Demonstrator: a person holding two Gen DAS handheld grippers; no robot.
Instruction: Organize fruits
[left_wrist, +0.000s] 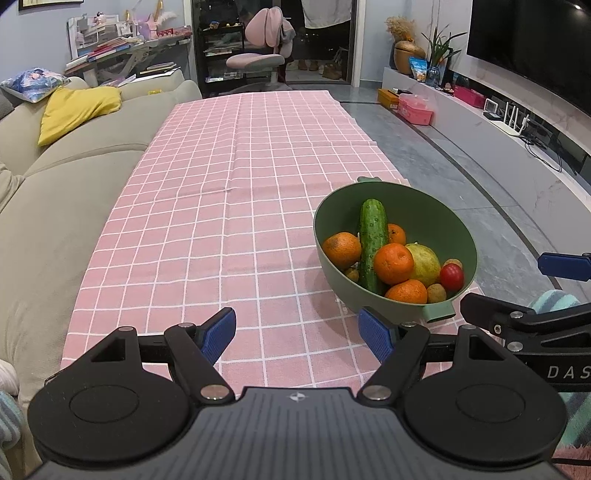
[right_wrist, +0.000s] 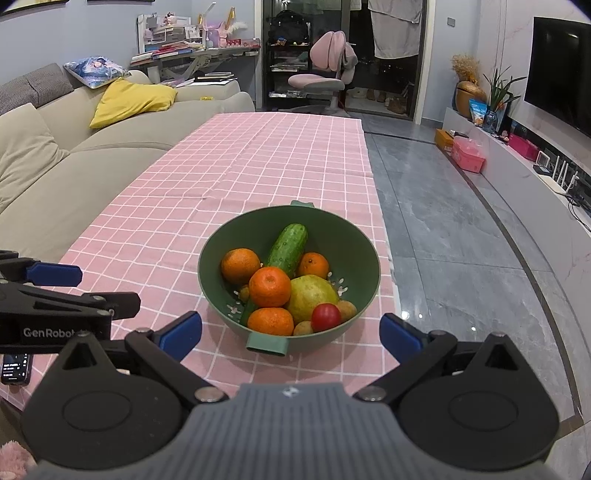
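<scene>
Right gripper (right_wrist: 290, 334) up front, fingers spread wide and holding nothing, its blue pads (right_wrist: 181, 334) flanking the near rim of the bowl (right_wrist: 218, 243) from just short of it. Left gripper (left_wrist: 297, 334) alongside, also spread wide and empty, hovering over bare tablecloth (left_wrist: 207, 206) with the bowl (left_wrist: 436, 206) off to its right. A phone (right_wrist: 14, 367) lies at the near left edge of the table, screen lit. Now the bowl itself: green, two small handles, sitting on the pink checked cloth near the table's right edge. Inside, nearest the camera, an orange (right_wrist: 270, 320), a red tomato (right_wrist: 325, 316) and small tan fruits (right_wrist: 346, 309) beside it. Behind those, a bigger orange (right_wrist: 269, 286) touching a yellow-green guava (right_wrist: 312, 297). Further back, two more oranges, one left (right_wrist: 240, 265) and one right (right_wrist: 313, 265), with the cucumber (right_wrist: 288, 248) lying tilted between them, tip toward the far wall of the bowl. Beyond the bowl, the cloth runs long and bare. Sofa (right_wrist: 110, 155) along the left with a yellow cushion (right_wrist: 129, 99), grey floor (right_wrist: 461, 240) on the right, and a pink chair (right_wrist: 325, 62) at the far end.
</scene>
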